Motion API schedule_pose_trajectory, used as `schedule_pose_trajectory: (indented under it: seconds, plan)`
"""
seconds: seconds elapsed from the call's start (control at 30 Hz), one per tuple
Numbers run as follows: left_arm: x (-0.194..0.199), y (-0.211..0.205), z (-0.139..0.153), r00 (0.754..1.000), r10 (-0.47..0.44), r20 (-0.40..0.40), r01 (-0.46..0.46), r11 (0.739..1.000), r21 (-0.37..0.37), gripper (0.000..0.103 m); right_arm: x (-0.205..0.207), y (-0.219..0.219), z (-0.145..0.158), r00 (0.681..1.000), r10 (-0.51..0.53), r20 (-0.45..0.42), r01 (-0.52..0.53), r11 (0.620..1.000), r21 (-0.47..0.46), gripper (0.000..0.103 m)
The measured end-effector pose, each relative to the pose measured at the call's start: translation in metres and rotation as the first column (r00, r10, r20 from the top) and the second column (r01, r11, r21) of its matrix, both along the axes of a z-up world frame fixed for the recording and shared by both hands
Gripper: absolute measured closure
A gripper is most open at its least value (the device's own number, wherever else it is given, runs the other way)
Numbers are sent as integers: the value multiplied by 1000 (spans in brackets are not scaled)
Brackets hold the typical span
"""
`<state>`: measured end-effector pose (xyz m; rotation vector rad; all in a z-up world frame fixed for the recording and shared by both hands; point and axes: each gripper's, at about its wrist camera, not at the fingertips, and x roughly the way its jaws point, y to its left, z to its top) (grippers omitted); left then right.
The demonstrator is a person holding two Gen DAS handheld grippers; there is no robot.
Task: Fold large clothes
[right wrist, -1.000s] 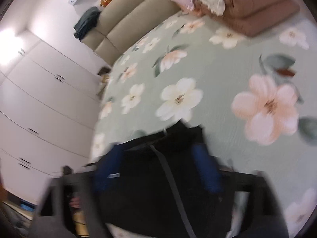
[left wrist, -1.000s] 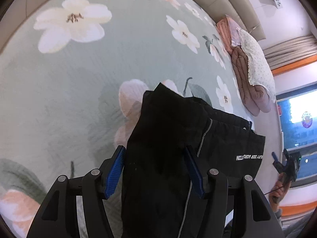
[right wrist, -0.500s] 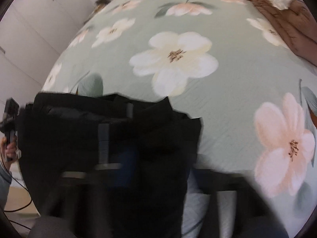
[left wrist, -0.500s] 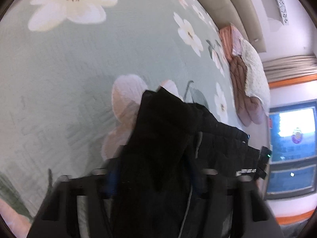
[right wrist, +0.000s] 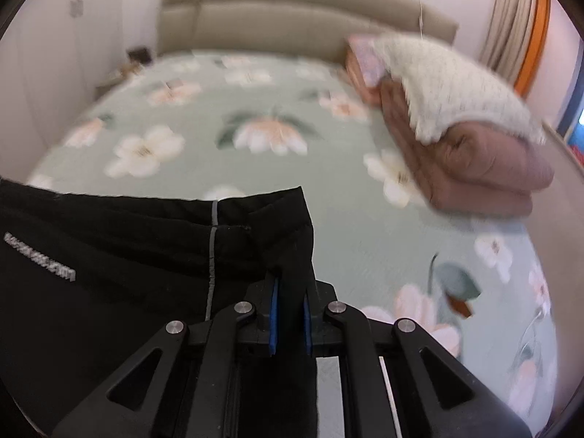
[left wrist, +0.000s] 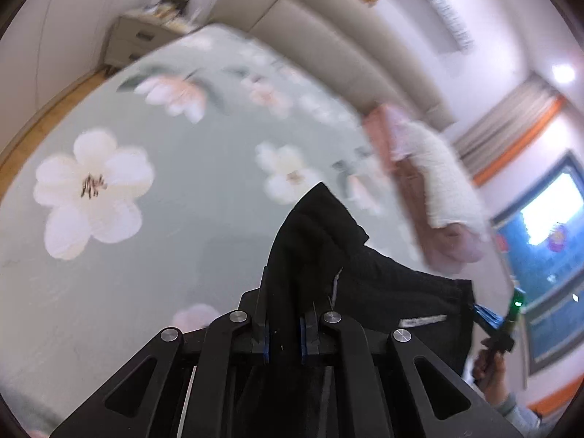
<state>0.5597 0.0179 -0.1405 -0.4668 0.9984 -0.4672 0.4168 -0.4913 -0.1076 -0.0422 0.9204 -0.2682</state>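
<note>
Left wrist view: left gripper (left wrist: 284, 332) clamped on a bunched corner of the black trousers (left wrist: 365, 284), raised over the floral bedspread (left wrist: 182, 237), the cloth stretching toward the right gripper (left wrist: 489, 319) at the far corner, apparently to hold the edge taut for a fold. Right wrist view: right gripper (right wrist: 290, 319) pinched on the trousers' (right wrist: 127, 255) hem corner beside the grey side stripe (right wrist: 211, 255); folded brown quilt (right wrist: 474, 168) and white pillow (right wrist: 449, 87) lie well apart.

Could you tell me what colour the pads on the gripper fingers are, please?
Blue pads, clearest in the right wrist view.
</note>
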Motion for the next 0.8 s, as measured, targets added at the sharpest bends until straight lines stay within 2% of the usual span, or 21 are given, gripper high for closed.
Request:
schedule_pose_trajectory:
  seconds: [0.03,0.1,0.17,0.2,0.27,0.3,0.37,0.43,0.57,0.63,0.7,0.8]
  plan:
    - [10,-8,-23,999,-1,-48,4,999,50,93,14,1,-24,998,-13,-55,12,1000,-11,92]
    - [20,-16,-66,990,0,-140,14,995,97,93,33,-1,-76,986,-39,-163,39,999,1,92]
    - [26,-21,-108,972,-5,-234,27,996,88,89,40,-3,-110,972,-44,-232,56,997,45,91]
    - [27,-21,-120,964,1,-267,22,997,80,87,42,-3,-126,965,-50,-256,66,996,55,90]
    - [29,-17,-131,958,4,-286,9,999,42,84,43,0,-135,962,-62,-266,73,997,32,85]
    - [31,-14,-131,956,2,-293,5,1000,25,84,43,1,-135,961,-63,-271,70,997,18,85]
    - [34,-6,-130,945,1,-326,-5,1000,-11,75,43,-2,-131,957,-60,-283,69,997,21,76]
    - [35,10,-123,937,24,-348,-45,998,-53,68,38,-12,-121,959,-75,-273,97,993,67,64]
    - [21,43,-93,949,49,-312,-94,987,-131,63,0,-22,-72,984,-83,-160,115,973,203,51]
    - [11,55,-77,953,62,-297,-101,988,-116,62,-25,-14,-46,992,-61,-111,85,971,223,42]
    - [-8,62,-56,960,109,-257,-121,992,-33,62,-47,4,-28,995,-29,-97,51,970,237,42]
    - [-45,43,-25,982,54,-179,-55,998,1,62,-73,44,-15,994,48,-103,-16,956,292,42]
